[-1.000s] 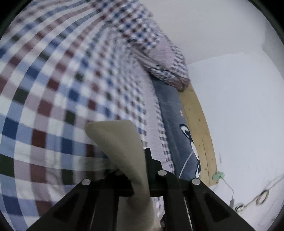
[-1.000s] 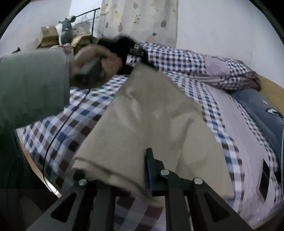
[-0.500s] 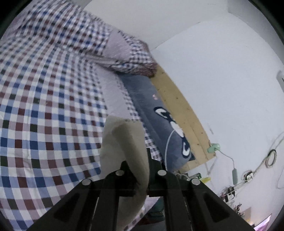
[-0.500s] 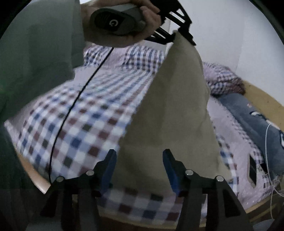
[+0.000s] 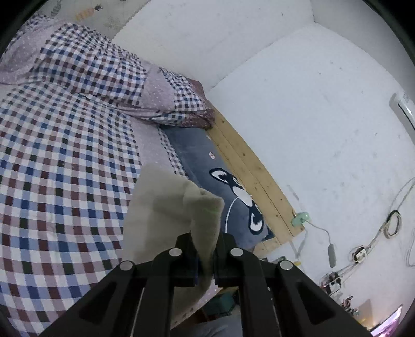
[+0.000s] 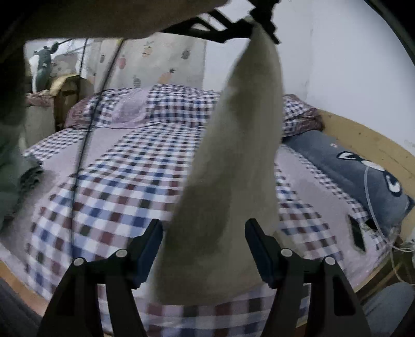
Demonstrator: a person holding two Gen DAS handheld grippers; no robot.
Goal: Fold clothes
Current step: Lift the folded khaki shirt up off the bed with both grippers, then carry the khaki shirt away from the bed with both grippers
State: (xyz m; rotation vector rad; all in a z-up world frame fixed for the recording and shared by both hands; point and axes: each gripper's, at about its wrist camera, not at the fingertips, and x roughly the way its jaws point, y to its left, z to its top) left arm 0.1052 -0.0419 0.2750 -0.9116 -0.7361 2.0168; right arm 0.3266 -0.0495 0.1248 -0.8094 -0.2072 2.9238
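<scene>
- While the left gripper [image 5: 206, 255] is pinching a bunched corner of the beige garment [image 5: 166, 215] between its pressed-together fingers, the cloth is hanging free above the checked bedspread [image 5: 59, 160].
- From the right wrist view, that same left gripper [image 6: 262, 19] is showing at the top, and the beige garment [image 6: 233, 181] is dangling from it in a long, narrowing drape down toward the near edge of the bed.
- The right gripper [image 6: 205, 248] is sitting low with its fingers spread wide; the lower part of the garment is hanging between or just beyond them, and I cannot tell whether either blue pad is touching it.
- A dark cable [image 6: 85, 145] is trailing down across the bedspread on the left.
- Checked pillows [image 5: 109, 75] are lying at the head of the bed, and a grey-blue blanket with a cartoon face [image 5: 220, 189] is stretching along the far side, beside the wooden bed frame [image 5: 256, 178] against the white wall [image 5: 324, 124].
- A curtain with fruit prints [image 6: 160, 64] is hanging behind the bed.
</scene>
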